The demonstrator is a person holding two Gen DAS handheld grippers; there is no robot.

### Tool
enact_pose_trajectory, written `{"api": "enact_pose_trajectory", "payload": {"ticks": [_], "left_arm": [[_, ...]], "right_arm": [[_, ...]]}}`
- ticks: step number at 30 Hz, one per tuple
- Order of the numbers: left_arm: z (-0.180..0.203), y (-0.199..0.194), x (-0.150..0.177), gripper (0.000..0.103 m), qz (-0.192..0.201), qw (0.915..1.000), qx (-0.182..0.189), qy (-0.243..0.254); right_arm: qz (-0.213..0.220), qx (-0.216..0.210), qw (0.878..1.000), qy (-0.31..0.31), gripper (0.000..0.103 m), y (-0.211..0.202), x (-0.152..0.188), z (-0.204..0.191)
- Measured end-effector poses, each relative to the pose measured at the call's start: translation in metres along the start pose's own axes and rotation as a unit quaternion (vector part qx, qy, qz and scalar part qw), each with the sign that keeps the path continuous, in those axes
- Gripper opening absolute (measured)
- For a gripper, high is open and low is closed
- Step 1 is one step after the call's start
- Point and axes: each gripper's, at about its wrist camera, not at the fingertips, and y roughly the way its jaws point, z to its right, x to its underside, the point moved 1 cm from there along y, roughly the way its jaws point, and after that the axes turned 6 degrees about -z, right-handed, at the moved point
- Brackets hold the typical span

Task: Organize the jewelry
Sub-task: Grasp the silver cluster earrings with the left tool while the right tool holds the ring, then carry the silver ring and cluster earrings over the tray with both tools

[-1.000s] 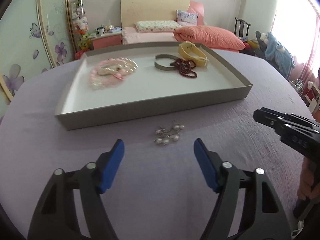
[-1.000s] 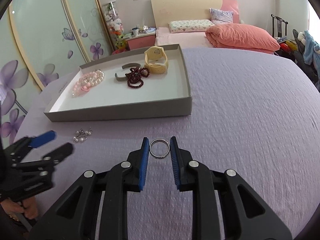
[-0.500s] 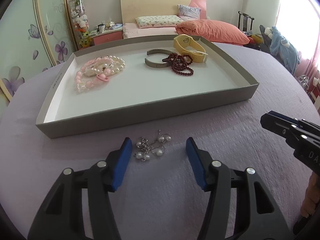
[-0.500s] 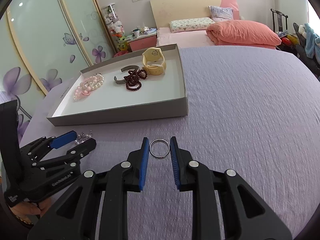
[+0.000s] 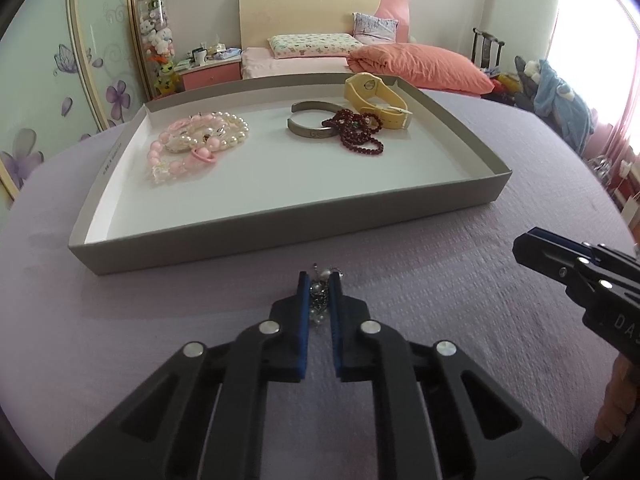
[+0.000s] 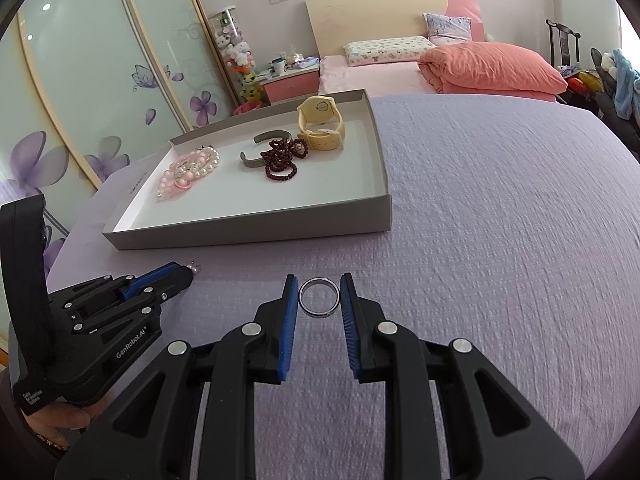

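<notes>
A grey tray [image 5: 280, 232] on the purple table holds pink and white pearl bracelets [image 5: 196, 140], a metal cuff [image 5: 308, 124], dark red beads [image 5: 356, 132] and a yellow watch [image 5: 376, 100]. My left gripper [image 5: 320, 296] is shut on a small pearl chain [image 5: 320, 292] lying on the cloth just in front of the tray. In the right wrist view my right gripper [image 6: 319, 300] is shut on a silver ring [image 6: 319, 298], and the left gripper [image 6: 188, 276] shows at the left by the tray [image 6: 248, 228].
The right gripper [image 5: 524, 246] shows at the right edge of the left wrist view. A bed with a salmon quilt [image 5: 416, 68] stands behind the table, a pink nightstand [image 5: 208, 74] beside it, and mirrored wardrobe doors [image 6: 80, 80] on the left.
My left gripper moved forward over the pearl chain and its jaws closed on it. The right gripper kept its hold on the ring and barely moved.
</notes>
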Motion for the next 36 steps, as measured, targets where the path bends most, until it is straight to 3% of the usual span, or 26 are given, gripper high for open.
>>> {"api": "enact_pose_trajectory", "payload": {"ticks": [13,22,29,36], "left_arm": [[-0.043,-0.028,0.031,0.007,0.005,0.9995,0.017,-0.026],[-0.086,-0.082,0.040,0.007,0.054,0.9967,0.017,-0.058],[-0.092,-0.114,0.032,0.007,0.094,0.9935,0.012,-0.063],[-0.091,-0.118,0.028,0.007,0.095,0.9933,0.015,-0.063]], "right_arm": [[0.009,-0.008,1.000,-0.023,0.022,-0.010,0.000,-0.026],[0.027,-0.020,0.998,-0.047,0.022,-0.019,-0.005,-0.057],[0.048,-0.013,0.996,-0.069,0.022,-0.025,-0.013,-0.077],[0.052,-0.012,0.995,-0.081,0.022,-0.026,-0.014,-0.085]]}}
